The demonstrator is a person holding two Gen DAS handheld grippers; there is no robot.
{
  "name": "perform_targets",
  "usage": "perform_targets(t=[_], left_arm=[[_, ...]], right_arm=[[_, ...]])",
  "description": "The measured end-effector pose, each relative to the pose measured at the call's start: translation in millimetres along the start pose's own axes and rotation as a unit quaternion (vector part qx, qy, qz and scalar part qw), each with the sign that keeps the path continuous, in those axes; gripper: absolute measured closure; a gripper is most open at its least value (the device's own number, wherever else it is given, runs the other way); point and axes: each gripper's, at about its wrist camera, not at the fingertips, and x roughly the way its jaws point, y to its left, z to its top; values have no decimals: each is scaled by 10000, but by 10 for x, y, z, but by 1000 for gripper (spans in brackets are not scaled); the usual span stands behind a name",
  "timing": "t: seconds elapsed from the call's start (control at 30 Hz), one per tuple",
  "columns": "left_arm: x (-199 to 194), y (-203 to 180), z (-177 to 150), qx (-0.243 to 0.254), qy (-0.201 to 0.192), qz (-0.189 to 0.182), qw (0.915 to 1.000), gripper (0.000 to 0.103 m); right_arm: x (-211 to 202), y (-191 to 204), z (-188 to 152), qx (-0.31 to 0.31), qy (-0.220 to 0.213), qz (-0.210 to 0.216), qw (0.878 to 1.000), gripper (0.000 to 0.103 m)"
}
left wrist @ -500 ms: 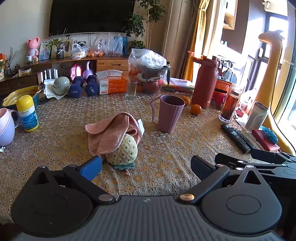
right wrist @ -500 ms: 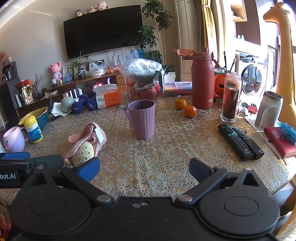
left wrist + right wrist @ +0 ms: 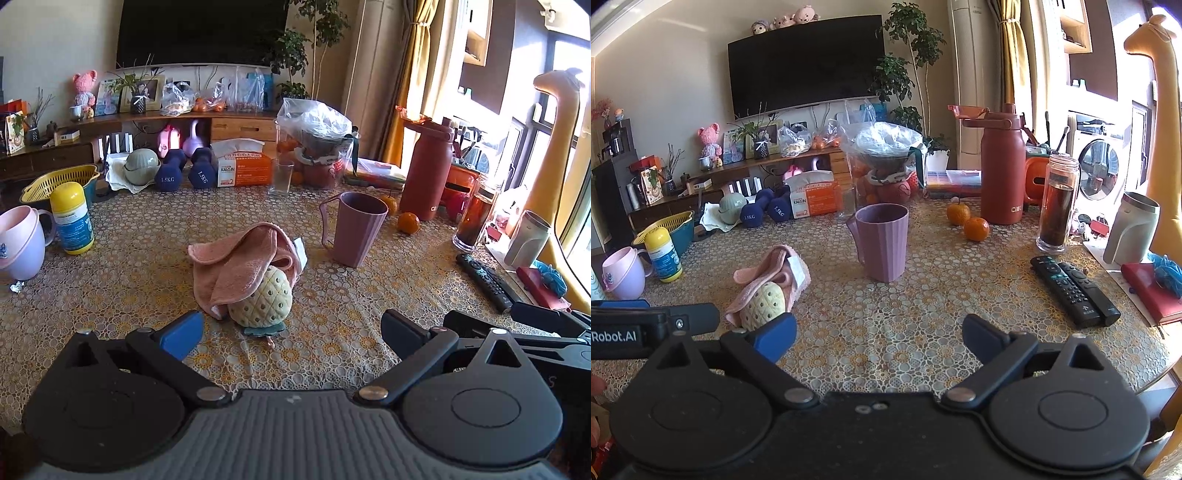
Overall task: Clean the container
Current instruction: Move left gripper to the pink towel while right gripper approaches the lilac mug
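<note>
A purple ribbed cup (image 3: pixel 354 229) (image 3: pixel 882 243) with a handle stands upright mid-table. To its left, a pink cloth (image 3: pixel 240 262) (image 3: pixel 775 273) lies crumpled over a pale pineapple-shaped sponge (image 3: pixel 264 301) (image 3: pixel 764 301). My left gripper (image 3: pixel 291 332) is open just short of the sponge, with nothing between its fingers. My right gripper (image 3: pixel 879 338) is open too, pointing at the cup from a distance and holding nothing. Each wrist view catches the other gripper at its edge: the right gripper (image 3: pixel 535 325) and the left gripper (image 3: pixel 653 321).
Right of the cup are two oranges (image 3: pixel 975 229), a red bottle (image 3: pixel 1003 173), a glass bottle of dark liquid (image 3: pixel 1056 210), two remotes (image 3: pixel 1075 291) and a white mug (image 3: pixel 1130 232). A yellow-capped bottle (image 3: pixel 72 219) and a pink cup (image 3: pixel 20 243) stand left. Dumbbells (image 3: pixel 184 168) and a tissue box (image 3: pixel 243 166) line the back.
Both views have shifted only slightly. The cup, cloth and sponge lie where they were, and both grippers stay open.
</note>
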Motion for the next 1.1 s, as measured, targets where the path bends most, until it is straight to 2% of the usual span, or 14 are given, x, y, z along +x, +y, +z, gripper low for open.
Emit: perform_targets(t=[0.37,0.83,1.1], left_arm=[[89,38,38,13,99,60,9999,0],[476,107,235,223,89,300,9993,0],[799,147,304,467,82,451,9979,0]], right_arm=[[94,50,43,-265,136,266,9992,17],[401,-5,277,-661,346,661,9950,21],[737,-122,565,-749,348,536,9951,22]])
